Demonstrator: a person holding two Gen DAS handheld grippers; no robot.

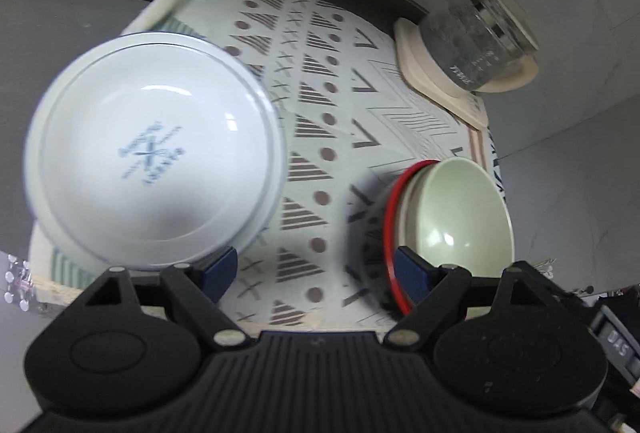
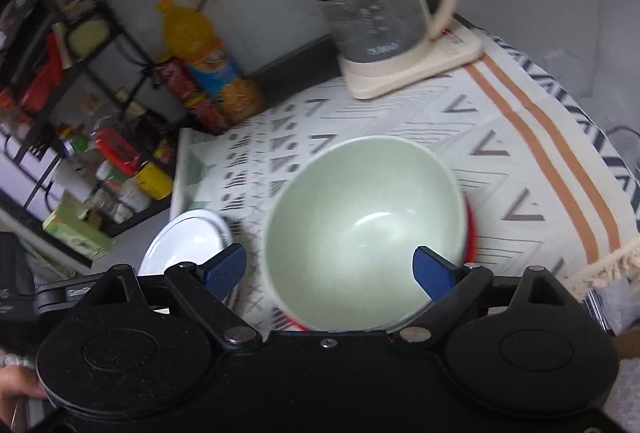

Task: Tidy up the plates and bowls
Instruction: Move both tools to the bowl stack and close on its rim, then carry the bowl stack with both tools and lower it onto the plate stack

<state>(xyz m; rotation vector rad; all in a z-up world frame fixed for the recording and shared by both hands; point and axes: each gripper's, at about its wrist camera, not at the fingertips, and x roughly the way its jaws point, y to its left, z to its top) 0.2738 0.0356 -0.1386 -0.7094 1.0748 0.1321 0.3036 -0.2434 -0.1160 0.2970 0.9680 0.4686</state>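
Two stacks of crockery were seen on a patterned cloth [image 1: 320, 81] spread over the bench. At the left of the cloth, a white bowl [image 1: 154, 153] with a blue mark printed at its centre was nested in a white plate [image 1: 40, 193] whose rim showed just outside it; nothing was seen inside the bowl. At the right of the cloth, a pale green bowl [image 2: 364, 229] was stacked in other dishes, of which a cream rim and a red rim [image 1: 390, 233] could be made out beneath it; the green bowl was also empty.

The left gripper [image 1: 316, 269] was held wide open above the cloth, between the two stacks, with nothing grasped; its left pad lay just in front of the white bowl and its right pad just in front of the red rim. The right gripper [image 2: 330, 269] was likewise spread wide, with the green bowl seen between its blue pads, though whether the pads touched the bowl could not be told.

Beyond the bowls, a glass kettle [image 2: 376, 9] with a cream handle stood on its cream base. Its contents could not be judged through the blur. An orange drink bottle [image 2: 208, 61] and cans stood at the cloth's far edge.
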